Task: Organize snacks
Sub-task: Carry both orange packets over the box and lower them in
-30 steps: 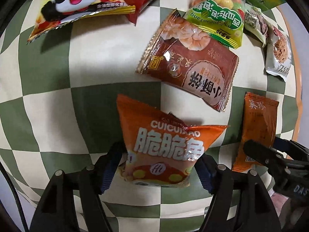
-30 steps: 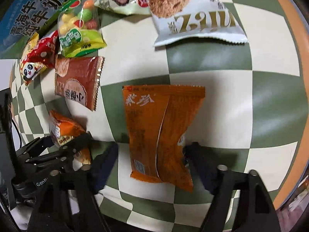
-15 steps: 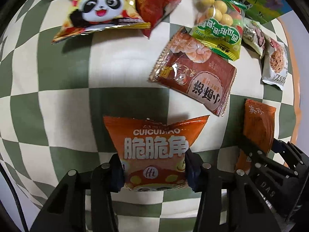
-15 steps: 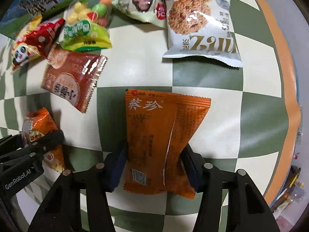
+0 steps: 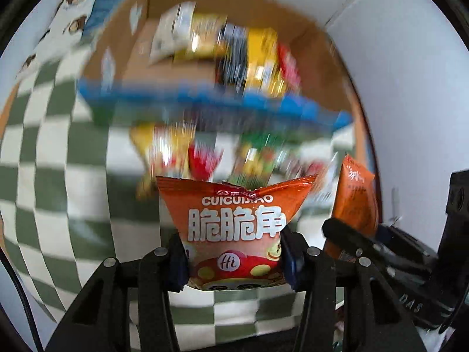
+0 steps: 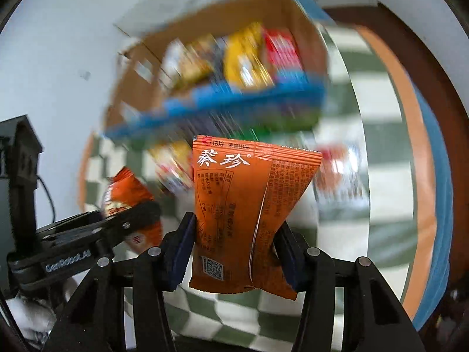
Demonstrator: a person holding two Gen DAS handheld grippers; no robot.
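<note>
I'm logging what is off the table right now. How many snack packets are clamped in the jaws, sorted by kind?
Orange CUICUIJIAO puffed-snack packet, in the left gripper: 1
Dark orange flat packet with white characters, in the right gripper: 1
Total: 2 packets held, one per gripper.

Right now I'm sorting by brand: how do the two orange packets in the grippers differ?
The left gripper holds a puffy orange packet showing its front: big white characters and CUICUIJIAO. The right gripper holds a flatter, darker orange packet showing its back: a seam, fine print and a QR code. Both are orange, stand upright, and are pinched near the bottom.
</note>
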